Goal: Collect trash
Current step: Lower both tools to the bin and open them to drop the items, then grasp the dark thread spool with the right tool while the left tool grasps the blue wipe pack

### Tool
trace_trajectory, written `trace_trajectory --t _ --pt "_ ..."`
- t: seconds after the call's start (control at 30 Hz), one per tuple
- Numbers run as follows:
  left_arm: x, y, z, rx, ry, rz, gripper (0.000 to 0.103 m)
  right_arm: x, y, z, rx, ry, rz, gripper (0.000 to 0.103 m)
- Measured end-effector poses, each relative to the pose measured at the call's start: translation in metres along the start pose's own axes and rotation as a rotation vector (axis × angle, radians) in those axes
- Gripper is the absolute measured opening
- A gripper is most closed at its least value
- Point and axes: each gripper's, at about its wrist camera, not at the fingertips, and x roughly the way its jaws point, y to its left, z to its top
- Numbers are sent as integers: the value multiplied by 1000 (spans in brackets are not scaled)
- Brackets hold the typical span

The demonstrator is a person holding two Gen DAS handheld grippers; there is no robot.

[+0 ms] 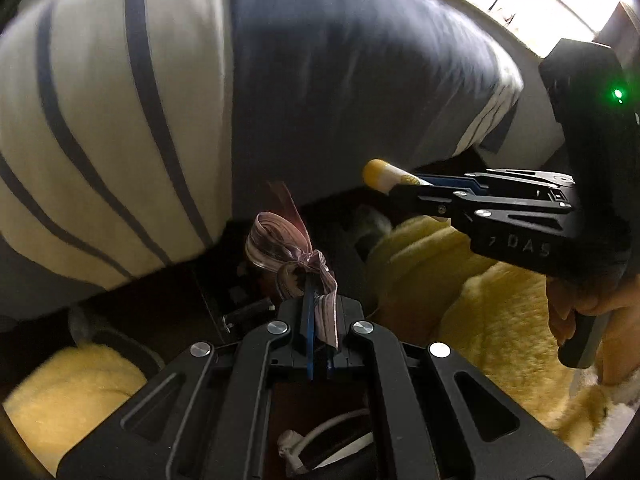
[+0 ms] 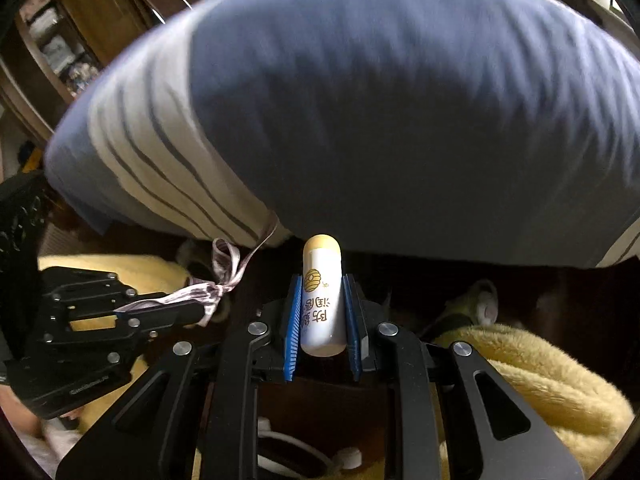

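Both grippers loaded beside the striped bedding

The right gripper clamps a small white plastic tube with a yellow cap and beehive print upright between its blue pads. At left, the left gripper pinches a pink-and-white striped ribbon bow. A blue quilt with white striped panel fills the upper view; fluffy yellow fabric lies below
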Motion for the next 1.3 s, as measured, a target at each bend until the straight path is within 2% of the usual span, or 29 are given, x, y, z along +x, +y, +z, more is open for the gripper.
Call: trace_trajectory --t 0.2,0.4,0.43,0.5,0.53,0.67,0.73,0.8,0.87,0.9,0.97,1.1,1.23,1.3 --pt "43 16 -8 -75 103 -12 3 45 -11 -7 65 87 7 21" --pt "63 26 -10 -110 153 2 6 65 -8 -13 86 98 -6 22" --pt "63 26 -10 -104 154 8 9 64 -8 -13 90 95 -5 22" --pt "64 25 -10 -101 153 25 21 64 -9 -11 87 89 -10 22" --pt "62 27 -9 -105 147 31 22 63 -10 -10 86 89 -16 23" --pt "54 32 -8 -118 132 64 24 55 -18 -4 119 69 -15 35" --pt "45 35 -7 -122 121 87 33 46 -20 -1 128 50 -18 43" --pt "33 33 -3 -121 96 113 57 31 -21 4 127 21 -15 54" --pt "9 32 4 -107 36 142 68 7 -19 12 109 -38 -22 71" --pt "0 30 7 -101 18 148 76 0 -18 14 100 -59 -28 75" --pt "-23 29 18 -91 -27 164 83 -26 -15 24 82 -121 -52 83" --pt "-73 20 38 -43 -132 195 91 -69 -9 46 51 -226 -37 88" --pt "-119 14 67 9 -245 262 91 -109 -2 79 8 -358 -50 96" --pt "-138 16 85 17 -302 276 91 -121 -2 98 -10 -403 -49 97"
